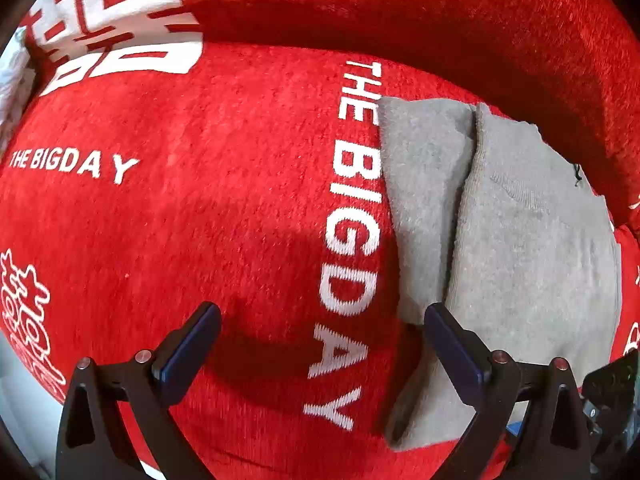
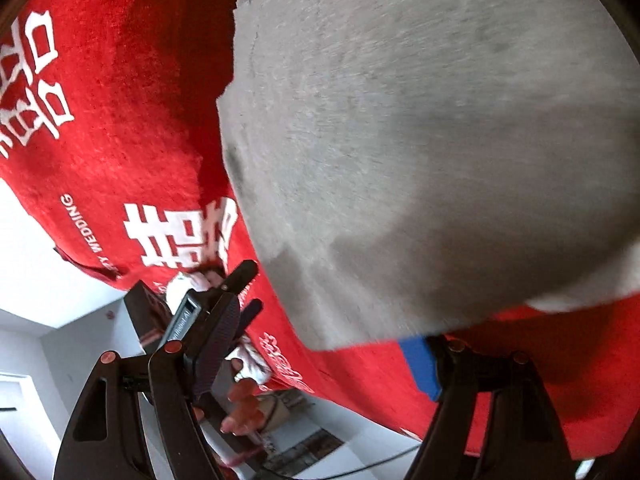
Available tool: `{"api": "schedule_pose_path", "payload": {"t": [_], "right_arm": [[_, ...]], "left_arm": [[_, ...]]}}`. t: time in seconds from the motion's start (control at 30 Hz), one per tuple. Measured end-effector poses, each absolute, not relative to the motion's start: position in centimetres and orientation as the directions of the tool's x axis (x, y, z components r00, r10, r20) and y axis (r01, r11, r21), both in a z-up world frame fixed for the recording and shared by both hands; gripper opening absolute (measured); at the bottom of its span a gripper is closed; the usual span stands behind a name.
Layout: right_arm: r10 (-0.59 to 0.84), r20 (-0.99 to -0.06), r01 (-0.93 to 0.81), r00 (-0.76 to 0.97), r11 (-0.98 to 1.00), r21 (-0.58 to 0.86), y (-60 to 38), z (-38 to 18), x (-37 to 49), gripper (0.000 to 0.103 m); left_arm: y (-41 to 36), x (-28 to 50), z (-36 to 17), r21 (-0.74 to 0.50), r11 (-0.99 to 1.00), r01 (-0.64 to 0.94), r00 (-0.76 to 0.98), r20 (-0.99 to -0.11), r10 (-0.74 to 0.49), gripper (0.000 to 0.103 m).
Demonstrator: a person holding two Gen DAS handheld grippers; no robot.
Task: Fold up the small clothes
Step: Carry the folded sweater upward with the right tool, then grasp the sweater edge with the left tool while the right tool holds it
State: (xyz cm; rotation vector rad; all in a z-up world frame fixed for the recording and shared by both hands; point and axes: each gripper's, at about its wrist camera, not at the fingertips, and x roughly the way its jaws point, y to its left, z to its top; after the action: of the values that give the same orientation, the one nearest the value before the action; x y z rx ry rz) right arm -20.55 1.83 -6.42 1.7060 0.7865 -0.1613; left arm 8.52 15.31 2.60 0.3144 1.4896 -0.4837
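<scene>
Garment: we have the grey cloth (image 1: 520, 216) folded flat on the red blanket (image 1: 200, 200), right of the lettering. Left gripper (image 1: 320, 344) jaws apart, straddling its near-left edge, nothing clamped. Right gripper (image 2: 328, 344) also spread wide, empty, likely released after laying the fold.

Each claw has two matte black arms shaped like slim wishbones, with long cut-out slots and round copper-coloured screws at the joints. The left claw (image 1: 320, 344) carries dark navy pads (image 1: 188, 354) on its fingertips. The right claw (image 2: 320, 356) has a textured dark pad (image 2: 214, 344) and a bright blue one (image 2: 420, 364).
</scene>
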Motion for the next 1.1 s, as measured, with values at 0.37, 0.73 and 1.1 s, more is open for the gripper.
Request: {"api": "schedule_pose_path", "payload": {"t": [0.37,0.73,1.1], "right_arm": [[0.408,-0.376,0.499,0.832,-0.251,0.829,1.5,-7.7,-19.9,0.009],[0.441,-0.284,0.358,0.851,-0.092,0.929,-0.2,-1.9,-18.8,0.009],[0.560,-0.591,0.581,0.580,0.224,0.782,-1.4,-0.1,-22.6,0.055]], "left_arm": [[13.9,13.6,0.6,-0.398,0.835,0.380,-0.185,-0.917,-0.353,0.101],[6.9,12.7,-0.9,-0.595,0.702,0.391,-0.386,-0.799,-0.462,0.101],[3.6,9.0,0.0,-0.403,0.695,0.595,-0.268,-0.915,-0.301,0.064]]}}
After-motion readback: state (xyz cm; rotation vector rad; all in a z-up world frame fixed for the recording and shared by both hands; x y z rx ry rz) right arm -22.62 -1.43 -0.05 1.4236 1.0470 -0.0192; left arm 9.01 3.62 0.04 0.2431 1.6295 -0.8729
